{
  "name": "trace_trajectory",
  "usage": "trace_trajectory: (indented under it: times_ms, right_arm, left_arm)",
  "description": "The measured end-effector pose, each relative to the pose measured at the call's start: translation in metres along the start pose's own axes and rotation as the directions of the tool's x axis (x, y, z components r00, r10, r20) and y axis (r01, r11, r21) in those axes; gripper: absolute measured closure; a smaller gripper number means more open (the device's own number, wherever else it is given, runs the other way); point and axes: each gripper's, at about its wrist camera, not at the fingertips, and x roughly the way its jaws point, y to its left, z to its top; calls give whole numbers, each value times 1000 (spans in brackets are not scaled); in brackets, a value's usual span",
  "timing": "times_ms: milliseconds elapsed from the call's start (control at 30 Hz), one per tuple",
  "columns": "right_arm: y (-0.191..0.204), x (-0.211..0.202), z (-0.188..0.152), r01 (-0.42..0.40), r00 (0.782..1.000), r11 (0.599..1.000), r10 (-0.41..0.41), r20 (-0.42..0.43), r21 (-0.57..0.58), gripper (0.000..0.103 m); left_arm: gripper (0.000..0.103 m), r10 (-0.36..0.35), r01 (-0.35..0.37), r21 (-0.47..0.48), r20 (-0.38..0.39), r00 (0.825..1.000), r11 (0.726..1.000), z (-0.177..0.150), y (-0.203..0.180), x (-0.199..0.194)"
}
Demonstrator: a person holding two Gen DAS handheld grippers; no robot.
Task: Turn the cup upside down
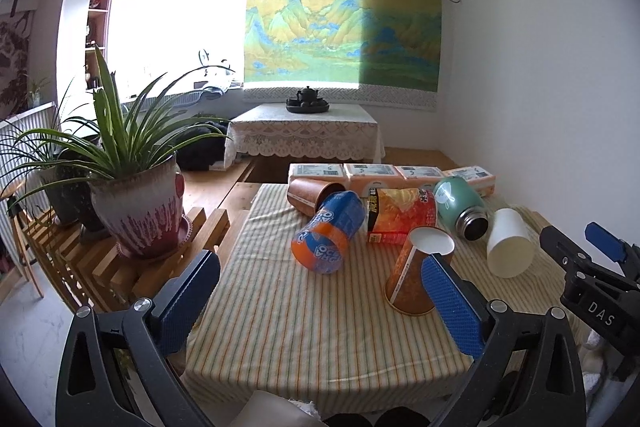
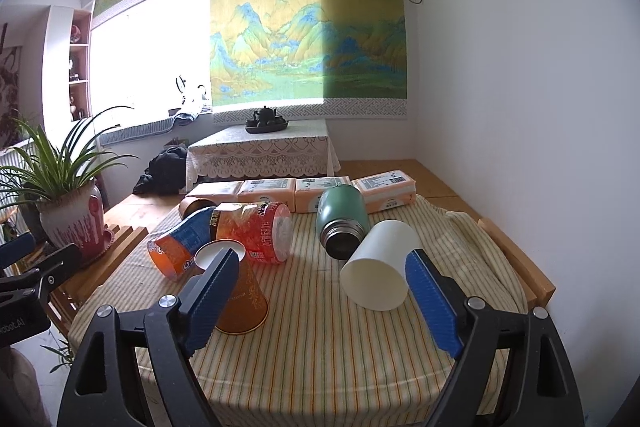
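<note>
An orange paper cup (image 1: 412, 279) stands upside down, rim on the striped cloth, white base up; it also shows in the right wrist view (image 2: 244, 301). A white cup (image 1: 510, 247) lies on its side, mouth toward me, also in the right wrist view (image 2: 380, 267). My left gripper (image 1: 320, 303) is open and empty, its right finger just in front of the orange cup. My right gripper (image 2: 320, 303) is open and empty, with the white cup just beyond its right finger (image 2: 430, 301). It shows at the right edge of the left wrist view (image 1: 580, 247).
On the table (image 1: 320, 347) lie a blue-orange cup (image 1: 328, 237), a red-orange canister (image 1: 400, 215), a brown cup (image 1: 312, 193), a green flask (image 1: 460, 207) and tissue packs (image 1: 392, 173) at the back. A potted plant (image 1: 136, 203) stands on a wooden rack at left. A white wall is at right.
</note>
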Motion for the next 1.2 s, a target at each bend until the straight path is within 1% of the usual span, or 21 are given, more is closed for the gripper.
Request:
trace_trajectory:
  times_ms: [133,267,533,933,1200]
  right_arm:
    - [-3,-2,0,8,1000,1000,-8,9,8,20]
    - [-6,-4,0,14,1000,1000,-14,21,16,17]
    - [-7,-8,1,23,998,1000,-24,51,16,16]
    - [-7,-6,1,21,999,1000,-22,49,13,15]
    - [-7,-5,0,23,999,1000,-23,46,15,15]
  left_arm:
    - [1,-3,3,-6,2,1000,1000,1,-1,0]
    - [1,-1,1,-16,4,1000,1000,1,-1,1]
    - [1,-6,6,-22,0,1000,1000,1,0,4]
    - [1,-11,10,-41,-12,1000,999,2,3,10]
    - [1,-13,12,-32,-13,1000,999,2,-1,12]
